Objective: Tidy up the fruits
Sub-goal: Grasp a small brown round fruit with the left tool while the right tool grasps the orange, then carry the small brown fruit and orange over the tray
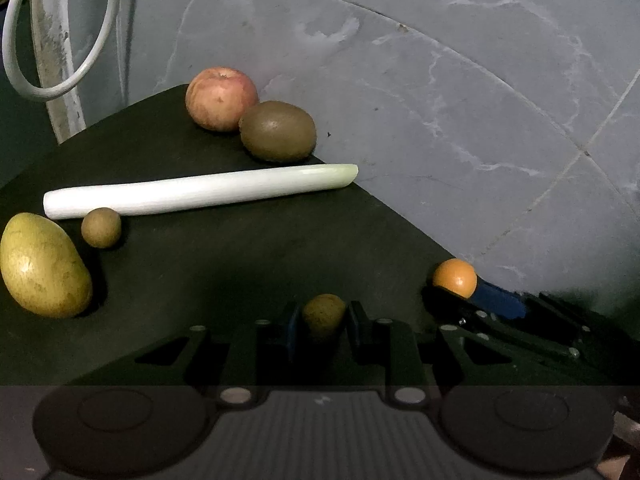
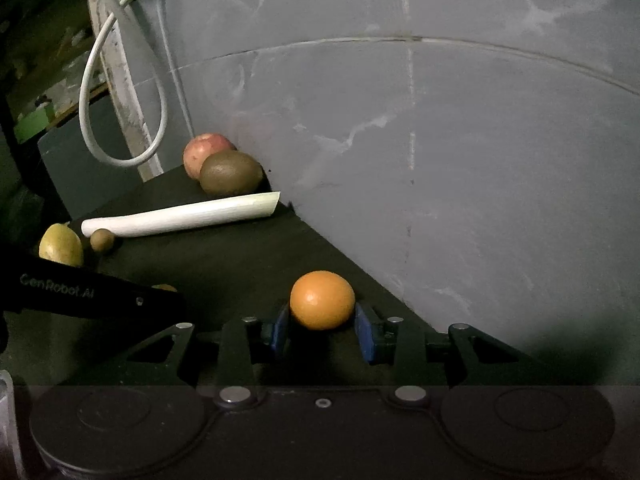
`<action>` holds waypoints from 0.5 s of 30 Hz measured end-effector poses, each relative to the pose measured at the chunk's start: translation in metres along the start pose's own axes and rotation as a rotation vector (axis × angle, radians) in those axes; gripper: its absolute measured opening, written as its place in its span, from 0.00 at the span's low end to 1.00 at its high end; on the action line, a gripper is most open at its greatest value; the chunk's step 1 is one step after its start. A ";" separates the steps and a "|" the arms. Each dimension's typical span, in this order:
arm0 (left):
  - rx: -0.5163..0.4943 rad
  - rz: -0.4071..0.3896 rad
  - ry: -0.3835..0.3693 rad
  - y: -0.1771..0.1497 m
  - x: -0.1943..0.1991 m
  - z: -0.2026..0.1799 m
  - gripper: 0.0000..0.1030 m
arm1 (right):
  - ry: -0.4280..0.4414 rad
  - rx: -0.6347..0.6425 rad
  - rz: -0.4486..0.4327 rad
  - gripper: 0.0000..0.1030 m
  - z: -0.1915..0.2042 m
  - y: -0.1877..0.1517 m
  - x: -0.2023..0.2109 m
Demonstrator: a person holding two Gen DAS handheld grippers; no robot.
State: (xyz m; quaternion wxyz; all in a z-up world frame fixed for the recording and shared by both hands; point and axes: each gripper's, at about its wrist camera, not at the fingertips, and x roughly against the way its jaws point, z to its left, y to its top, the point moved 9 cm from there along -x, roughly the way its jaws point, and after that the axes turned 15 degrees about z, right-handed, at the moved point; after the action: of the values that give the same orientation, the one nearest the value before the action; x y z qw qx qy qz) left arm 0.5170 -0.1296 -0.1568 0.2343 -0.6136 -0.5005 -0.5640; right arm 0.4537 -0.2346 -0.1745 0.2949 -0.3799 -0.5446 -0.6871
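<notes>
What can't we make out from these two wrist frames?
- Left wrist view: whether the left gripper pads actually touch the small brown fruit; dark, its lower half hidden between the fingers.
- Right wrist view: that fruit is nearly all hidden behind the left gripper's body.
- Right wrist view: whether the right gripper presses the orange; contact points sit behind it.
- Both views: the mango is partly lost, at the frame edge or behind the left gripper.

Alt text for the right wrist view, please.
The right gripper has its blue fingers on either side of an orange on a dark table. Beyond lie a leek stalk, kiwi and apple.
</notes>
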 end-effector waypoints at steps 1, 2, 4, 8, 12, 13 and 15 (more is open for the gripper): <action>0.002 0.001 0.001 0.000 0.000 0.000 0.27 | 0.002 0.006 0.000 0.36 0.000 0.001 -0.001; 0.004 0.002 0.002 0.001 -0.001 0.001 0.27 | 0.004 0.010 0.000 0.36 0.000 0.002 -0.002; 0.010 0.004 0.003 0.002 -0.001 0.002 0.27 | 0.010 0.023 0.000 0.36 -0.001 0.004 -0.002; 0.024 0.000 0.003 0.001 0.002 0.003 0.27 | 0.027 0.034 -0.006 0.36 -0.002 0.005 0.001; 0.027 -0.009 0.003 -0.003 0.010 0.002 0.27 | 0.060 0.042 -0.013 0.36 0.002 -0.001 0.013; 0.030 -0.013 0.000 -0.005 0.013 0.002 0.27 | 0.068 0.048 -0.017 0.36 0.004 -0.003 0.019; 0.037 -0.019 -0.002 -0.010 0.020 0.001 0.27 | 0.081 0.063 -0.022 0.36 0.008 -0.008 0.030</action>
State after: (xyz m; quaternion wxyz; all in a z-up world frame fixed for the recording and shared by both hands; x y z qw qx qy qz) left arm 0.5061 -0.1175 -0.1411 0.2394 -0.6050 -0.5169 -0.5563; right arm 0.4326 -0.2245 -0.1521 0.3209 -0.3363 -0.5578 -0.6876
